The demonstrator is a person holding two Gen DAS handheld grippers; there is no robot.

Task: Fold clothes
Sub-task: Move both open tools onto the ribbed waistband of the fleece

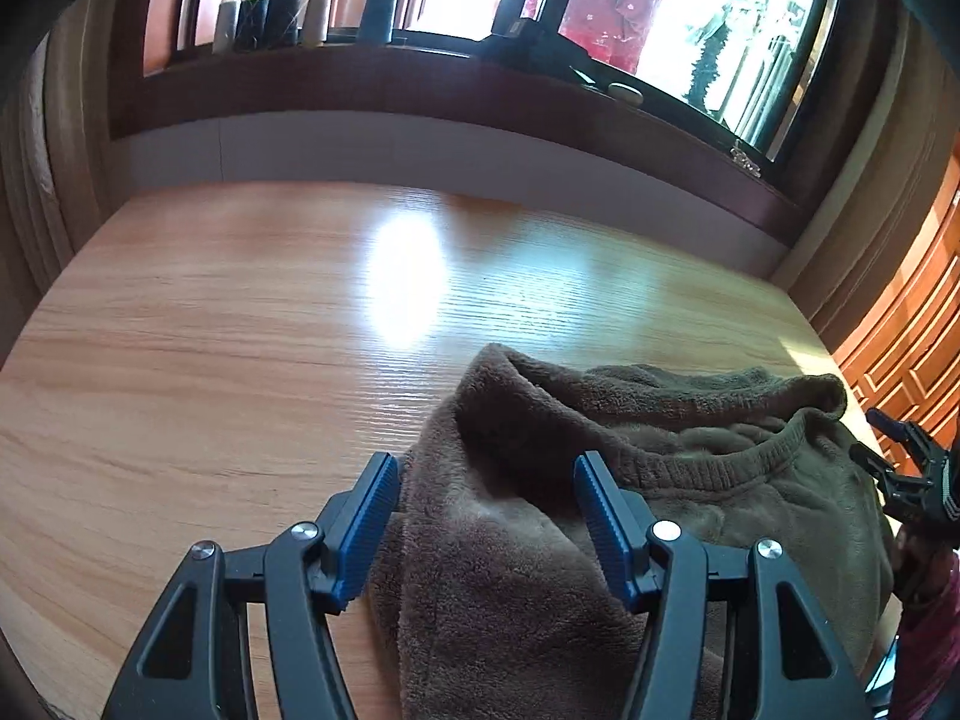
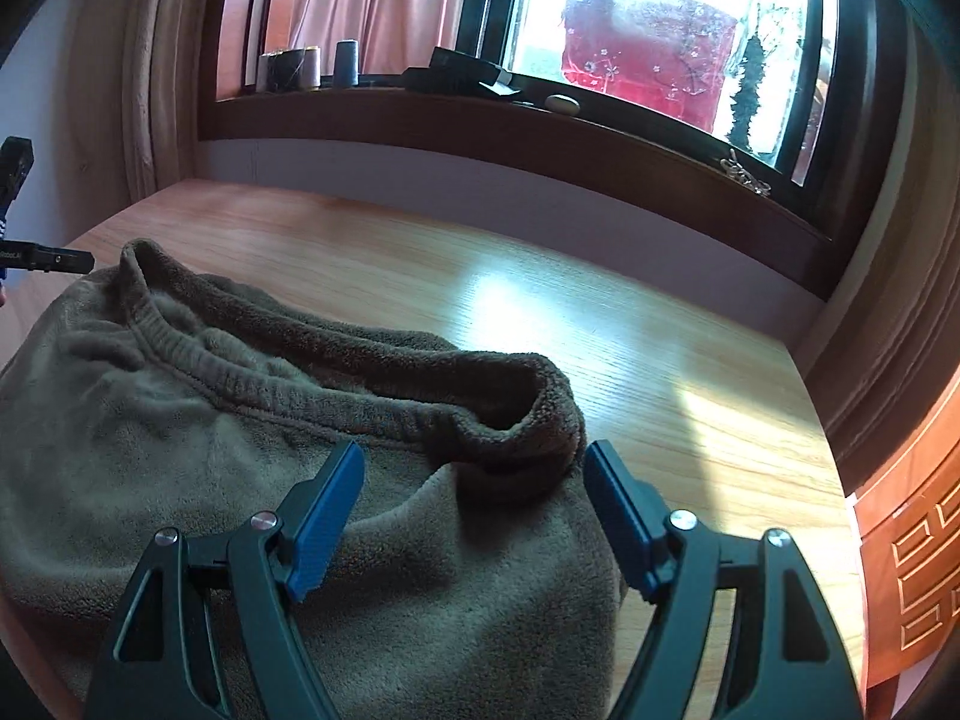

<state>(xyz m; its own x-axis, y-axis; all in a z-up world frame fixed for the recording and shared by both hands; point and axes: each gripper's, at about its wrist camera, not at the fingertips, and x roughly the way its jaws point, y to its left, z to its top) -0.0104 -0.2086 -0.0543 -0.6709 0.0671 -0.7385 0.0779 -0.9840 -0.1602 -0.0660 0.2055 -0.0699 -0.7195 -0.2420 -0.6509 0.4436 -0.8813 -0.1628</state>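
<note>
A brown fleece garment [image 1: 630, 480] lies bunched on the near right part of a wooden table [image 1: 240, 330], its ribbed neckband [image 2: 288, 384] facing up. The left gripper [image 1: 486, 474] hangs over the garment's left edge with its blue pads spread well apart; cloth lies below the gap, but neither pad presses on it. The right gripper [image 2: 474, 468] stands over the garment's right end, jaws wide, a rolled fold of fleece in front of the gap, nothing gripped.

Only the left wrist view shows the bare table left of the garment and a bright glare patch [image 1: 408, 276]; at its right edge the other gripper appears. Only the right wrist view shows the garment's whole front and the table's right edge. Both show thread spools [image 2: 306, 66] on the far windowsill [image 2: 480, 120].
</note>
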